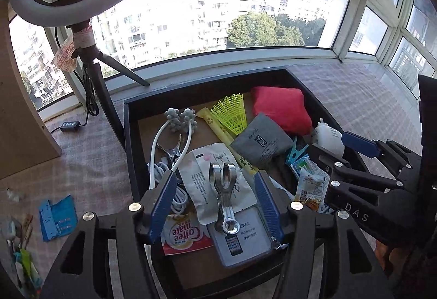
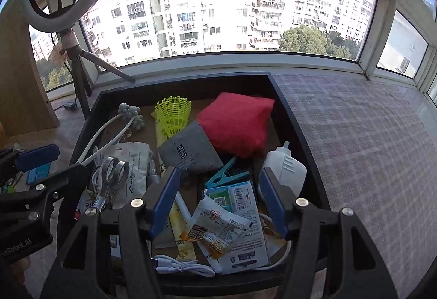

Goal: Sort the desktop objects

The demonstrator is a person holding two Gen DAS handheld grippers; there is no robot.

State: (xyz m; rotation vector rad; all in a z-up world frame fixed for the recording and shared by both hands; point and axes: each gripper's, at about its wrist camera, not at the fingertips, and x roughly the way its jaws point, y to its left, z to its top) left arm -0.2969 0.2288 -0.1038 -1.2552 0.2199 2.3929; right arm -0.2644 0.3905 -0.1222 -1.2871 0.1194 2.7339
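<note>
Right now I hold two grippers over a dark box (image 1: 128, 118) full of small things. My left gripper (image 1: 215, 206) has its blue fingers (image 1: 162, 206) apart, and nothing is pinched between them. A shiny metal clip (image 1: 224, 189) lies in the gap, on top of a white packet (image 1: 218, 176) and a flat white card with a phone picture (image 1: 243, 239). The pads do not touch the clip. A red and white coffee packet (image 1: 183, 237) sits just beside the left finger, with a white cable (image 1: 174, 189) next to it.

My right gripper (image 2: 220, 206) is also partly open and holds nothing. Under it lie some paper packets (image 2: 221, 230) and a coiled white cable (image 2: 183, 269) near the front wall of the box. A white bottle (image 2: 286, 165) stands just beside the right finger. A blue clothes peg (image 2: 221, 176) lies a little farther in.

Farther back in the box are a grey pouch (image 2: 188, 154), a yellow plastic shuttlecock (image 2: 173, 113), a red cushion (image 2: 237, 124) and a white massager with grey knobby balls (image 1: 180, 118).

To the left of the box, on the checked cloth (image 1: 90, 151), lies a blue packet (image 1: 56, 218). Behind the box stands a ring light on a tripod (image 1: 87, 53), and past that is a big window (image 1: 218, 12) with tall buildings outside.
</note>
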